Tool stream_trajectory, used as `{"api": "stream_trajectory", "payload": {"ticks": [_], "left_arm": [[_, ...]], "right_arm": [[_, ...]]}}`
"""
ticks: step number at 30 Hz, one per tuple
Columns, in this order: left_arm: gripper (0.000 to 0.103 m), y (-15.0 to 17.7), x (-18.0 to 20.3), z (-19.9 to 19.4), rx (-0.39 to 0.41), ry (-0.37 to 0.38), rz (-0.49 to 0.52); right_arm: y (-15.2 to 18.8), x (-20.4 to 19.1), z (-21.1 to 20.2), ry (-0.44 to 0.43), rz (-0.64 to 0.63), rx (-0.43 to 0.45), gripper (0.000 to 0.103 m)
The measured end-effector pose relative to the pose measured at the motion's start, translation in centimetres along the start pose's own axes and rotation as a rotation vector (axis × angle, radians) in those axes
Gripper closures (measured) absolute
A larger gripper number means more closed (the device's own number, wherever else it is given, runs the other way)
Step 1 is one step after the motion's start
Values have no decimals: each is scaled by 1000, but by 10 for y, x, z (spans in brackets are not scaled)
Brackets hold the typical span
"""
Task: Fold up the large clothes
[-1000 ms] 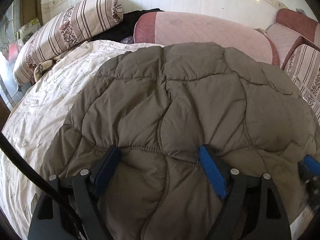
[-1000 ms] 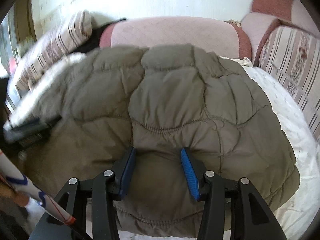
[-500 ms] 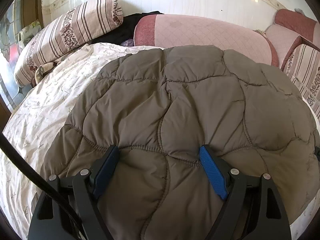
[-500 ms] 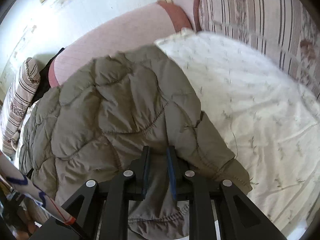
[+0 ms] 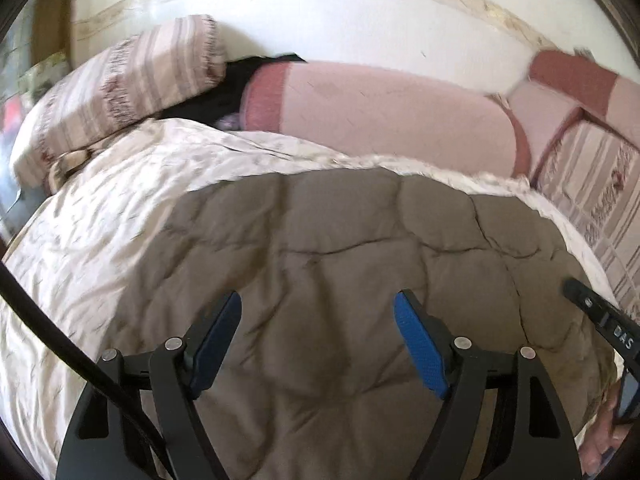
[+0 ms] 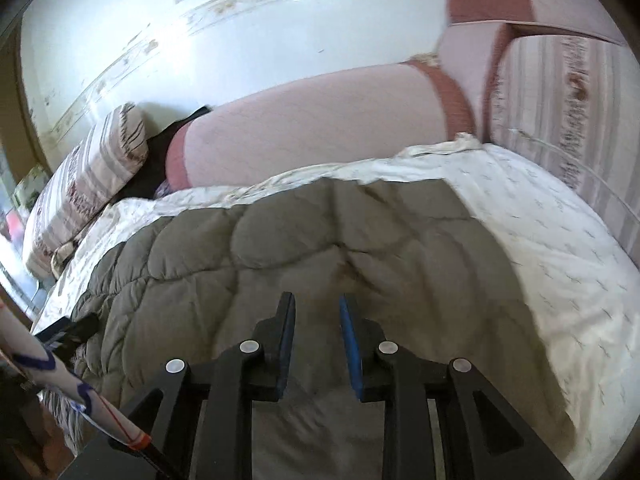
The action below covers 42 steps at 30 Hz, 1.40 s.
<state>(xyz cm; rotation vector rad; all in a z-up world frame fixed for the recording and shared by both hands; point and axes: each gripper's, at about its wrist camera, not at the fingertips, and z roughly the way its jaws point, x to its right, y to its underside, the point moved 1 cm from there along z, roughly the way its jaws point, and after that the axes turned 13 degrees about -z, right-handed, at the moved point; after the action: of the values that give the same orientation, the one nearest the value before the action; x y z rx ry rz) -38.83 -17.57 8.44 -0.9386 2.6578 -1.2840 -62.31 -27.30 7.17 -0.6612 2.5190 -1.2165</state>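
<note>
A grey-brown quilted jacket (image 5: 340, 240) lies spread on the bed's white patterned sheet (image 5: 100, 220). My left gripper (image 5: 318, 298) hovers over its near half. Its blue pads (image 5: 420, 344) stand wide apart and are closing, with only flat jacket beneath them. In the right wrist view the jacket (image 6: 240, 248) fills the middle. My right gripper (image 6: 316, 298) stands narrow at the jacket's near right part with a fold of fabric between the pads. Creases run out from just ahead of its tips, and the jaws are easing open. The right tool's black frame (image 5: 600, 320) shows at the jacket's right edge.
A striped pillow (image 5: 120, 92) lies at the far left and a pink bolster (image 5: 380, 112) along the wall, with a black garment (image 5: 224, 92) between them. Striped cushions (image 5: 600, 200) stand at the right. A black cable (image 5: 60, 332) crosses the left view.
The right gripper narrowed from wide over the jacket's middle to a tight gap on its near right part. The jacket's far edge now sits nearer, with sheet showing beyond. The left gripper rose.
</note>
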Motion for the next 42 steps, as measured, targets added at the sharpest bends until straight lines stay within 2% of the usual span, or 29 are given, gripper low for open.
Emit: {"api": "stream_trajectory", "payload": {"ticks": [2, 5, 8, 12, 16, 19, 25, 27, 30, 32, 35, 42], "left_arm": [[25, 1, 7, 20, -39, -30, 20], [23, 3, 8, 47, -102, -63, 21], [20, -1, 6, 58, -120, -63, 17], [17, 2, 6, 69, -113, -66, 41], [17, 3, 6, 72, -97, -62, 49], [17, 3, 0, 67, -84, -31, 27], [17, 5, -2, 42, -44, -34, 23], [18, 10, -2, 31, -33, -48, 20], [18, 21, -3, 12, -20, -29, 21], [18, 29, -1, 9, -11, -41, 40], [17, 35, 2, 16, -11, -66, 67], [17, 35, 2, 24, -8, -81, 81]], "right_arm": [[-3, -10, 14, 14, -18, -22, 78], [-1, -16, 38, 37, -44, -101, 78], [1, -15, 59, 71, -45, -154, 78], [6, -17, 73, 107, -68, -174, 77], [5, -17, 77, 121, -78, -176, 77], [6, -18, 73, 131, -84, -157, 77], [2, -21, 37, 100, -51, -68, 73], [3, -26, 26, 94, -66, -57, 73], [7, -37, 14, 62, -95, -45, 71], [11, -44, 12, 48, -117, -48, 70], [15, -50, 20, 72, -157, -73, 69], [18, -53, 33, 85, -186, -107, 68]]}}
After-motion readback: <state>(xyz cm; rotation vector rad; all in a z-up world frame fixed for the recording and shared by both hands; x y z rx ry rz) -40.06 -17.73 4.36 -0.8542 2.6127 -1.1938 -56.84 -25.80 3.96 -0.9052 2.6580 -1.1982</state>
